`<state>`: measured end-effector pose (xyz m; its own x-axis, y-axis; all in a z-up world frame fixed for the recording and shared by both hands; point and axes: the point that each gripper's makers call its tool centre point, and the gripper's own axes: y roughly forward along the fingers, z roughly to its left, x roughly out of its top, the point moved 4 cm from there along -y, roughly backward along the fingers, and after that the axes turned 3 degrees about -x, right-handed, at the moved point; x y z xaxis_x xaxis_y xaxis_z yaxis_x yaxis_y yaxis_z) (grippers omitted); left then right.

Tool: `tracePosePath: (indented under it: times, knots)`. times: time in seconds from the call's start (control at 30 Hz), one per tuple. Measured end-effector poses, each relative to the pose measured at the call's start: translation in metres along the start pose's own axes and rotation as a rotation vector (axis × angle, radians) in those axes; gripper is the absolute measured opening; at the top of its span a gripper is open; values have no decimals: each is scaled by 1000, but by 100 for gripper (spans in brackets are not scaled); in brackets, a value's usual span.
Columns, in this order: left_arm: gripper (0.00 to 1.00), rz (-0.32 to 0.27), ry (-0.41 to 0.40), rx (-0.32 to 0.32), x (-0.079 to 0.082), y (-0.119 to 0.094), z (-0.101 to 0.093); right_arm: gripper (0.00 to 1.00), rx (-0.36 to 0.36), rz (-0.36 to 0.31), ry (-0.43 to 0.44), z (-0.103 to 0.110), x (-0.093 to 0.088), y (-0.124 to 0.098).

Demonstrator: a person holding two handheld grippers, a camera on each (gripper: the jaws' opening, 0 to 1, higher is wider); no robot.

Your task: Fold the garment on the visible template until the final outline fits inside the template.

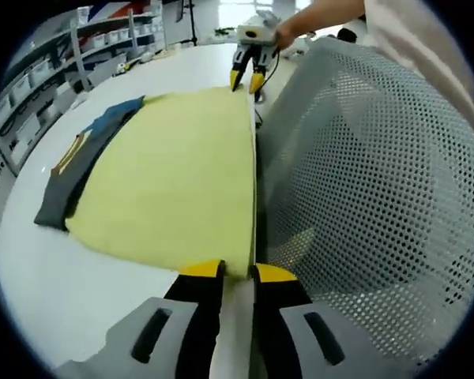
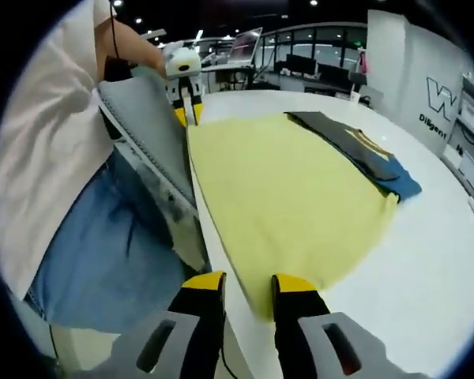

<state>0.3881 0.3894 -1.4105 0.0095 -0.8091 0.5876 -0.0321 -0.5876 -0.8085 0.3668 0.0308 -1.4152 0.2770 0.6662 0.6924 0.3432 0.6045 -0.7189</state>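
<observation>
The left gripper [image 1: 237, 272] was held low at the white table's [image 1: 39, 292] near edge, jaws slightly parted around the yellow garment's [image 1: 174, 181] corner; actual grip could not be told. The right gripper [image 2: 247, 282] was posed likewise, its corner between parted jaws. At ten o'clock in the left gripper view, dark grey-and-blue folded clothing [image 1: 83, 162] lay touching the garment. A grey mesh chair back [image 1: 363, 181] stood beside the edge.

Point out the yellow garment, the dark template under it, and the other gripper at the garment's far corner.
yellow garment [image 1: 174, 181], left gripper view, middle of the cloth.
dark template [image 2: 355, 146], right gripper view, uncovered part beyond the garment.
right gripper [image 1: 247, 79], left gripper view, between its yellow fingertips.
</observation>
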Motion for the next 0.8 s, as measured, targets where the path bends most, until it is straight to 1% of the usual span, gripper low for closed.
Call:
tracePosePath:
  times: [0.03,0.1,0.2,0.23,0.27,0.3,0.33,0.4,0.7,0.8]
  knots:
    - [22,-1,1,0,-1,1,1,16,-2,2,-6,0,-1,0]
    - [18,-3,1,-1,-1,3,2,16,-2,1,-6,-1,-2,0]
    - [16,-21,-24,-14,1,2,3,14,-10,5,-10,-4,-2,0]
    - [14,-24,-27,-26,0,2,2,14,-8,8,-14,-4,-2,0]
    - [9,-28,-30,-25,0,2,2,14,-8,9,-15,-5,-2,0]
    - [4,-26,-35,-4,-1,0,5,14,-7,15,-21,-5,-2,-1]
    - [4,-29,-48,-15,-1,0,5,14,-6,19,-25,-5,-3,-1]
    - [3,-30,-54,-14,-3,-1,5,13,-2,24,-33,-4,-3,-2]
    - [2,-18,-71,13,-12,-10,10,7,13,29,-63,1,1,3]
    - [2,-21,-84,21,-13,-12,11,6,16,35,-80,2,3,4]
